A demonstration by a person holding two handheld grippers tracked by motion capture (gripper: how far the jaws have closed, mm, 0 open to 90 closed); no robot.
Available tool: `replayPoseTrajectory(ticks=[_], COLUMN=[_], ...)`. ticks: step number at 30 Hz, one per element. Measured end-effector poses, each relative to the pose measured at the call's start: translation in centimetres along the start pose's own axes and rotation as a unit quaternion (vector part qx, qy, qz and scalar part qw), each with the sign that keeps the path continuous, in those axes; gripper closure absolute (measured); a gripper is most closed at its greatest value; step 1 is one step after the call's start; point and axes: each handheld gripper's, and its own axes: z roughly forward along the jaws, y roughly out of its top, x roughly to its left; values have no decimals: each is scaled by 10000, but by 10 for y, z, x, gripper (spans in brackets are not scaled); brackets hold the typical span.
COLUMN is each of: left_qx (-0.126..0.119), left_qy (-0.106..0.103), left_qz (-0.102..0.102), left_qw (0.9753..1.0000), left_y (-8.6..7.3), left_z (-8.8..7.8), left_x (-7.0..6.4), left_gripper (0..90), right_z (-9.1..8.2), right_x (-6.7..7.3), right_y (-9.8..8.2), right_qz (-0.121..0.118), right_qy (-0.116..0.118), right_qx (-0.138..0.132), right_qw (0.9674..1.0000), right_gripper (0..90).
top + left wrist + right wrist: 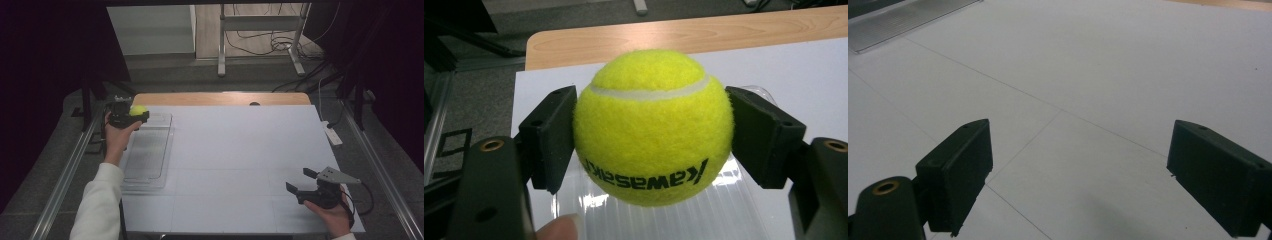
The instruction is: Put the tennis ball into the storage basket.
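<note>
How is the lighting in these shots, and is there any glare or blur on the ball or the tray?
High view: the white table is evenly lit, surroundings dark, the ball small but bright. Left gripper view: the ball is sharp and well lit, with white glare patches on the clear tray below it. Right gripper view: dim, the tray corner soft, the near fingers slightly blurred.

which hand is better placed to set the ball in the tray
Left. Its hand-held gripper already clamps the ball above the tray's far end; the right hand-held gripper is open over bare table, far away.
</note>
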Motion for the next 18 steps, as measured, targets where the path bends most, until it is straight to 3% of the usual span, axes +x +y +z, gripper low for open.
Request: replayPoseTrajectory(ticks=[18], left_qx=[222], left_qy=[28], left_qz=[30], left_qw=[9997], left_y=[-6], left_z=[9], left_x=[2], left_gripper=[266], right_z=[0], right_x=[-1], right_y=[0], right_qz=[5], right_qy=[-6], right_qx=[-11], right_qw=[10000], right_gripper=[113])
